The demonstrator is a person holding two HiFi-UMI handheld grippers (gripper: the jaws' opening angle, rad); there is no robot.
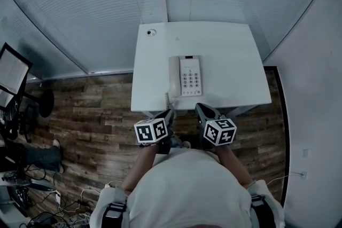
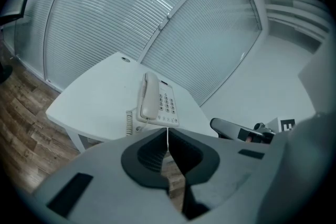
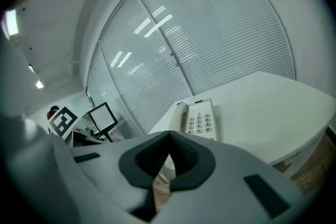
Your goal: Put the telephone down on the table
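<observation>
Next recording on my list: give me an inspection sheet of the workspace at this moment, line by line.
Surface: white table, level, pale top.
Job's things: telephone lies flat on the table near its front edge, handset in its cradle.
Clutter: small round thing at the table's far left corner; too small to identify.
Grippers: left claw and right claw are both shut and empty, short of the table's near edge.
Cables: coiled cord by the telephone at the table edge; loose cables on the floor.
Surroundings: blinds behind the table, wood floor, screen at left.
</observation>
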